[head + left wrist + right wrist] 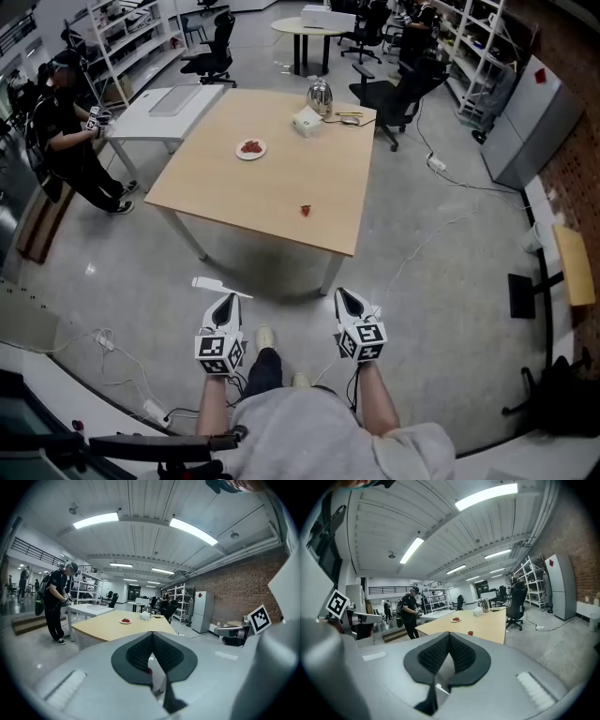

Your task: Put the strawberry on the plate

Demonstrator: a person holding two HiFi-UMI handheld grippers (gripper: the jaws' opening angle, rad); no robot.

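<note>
My left gripper (225, 302) and right gripper (348, 299) hang short of the desk (281, 183), fingers together on nothing. The strawberry (306, 210) lies near the desk's front edge, the plate (250, 149) farther back.

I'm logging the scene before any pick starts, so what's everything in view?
table: one, light wood, mid-floor
strawberry: one, red, table's near side
plate: one, white, red pieces on it, table's left part
kettle: one, silver, table's far edge
box: one, white, beside kettle
white table: one, left of the wood one
person: one, dark clothes, standing at white table
office chairs: several, black, beyond
cabinet: one, grey, right
left gripper: grey, shut, empty, short of table
right gripper: grey, shut, empty, alongside
</note>
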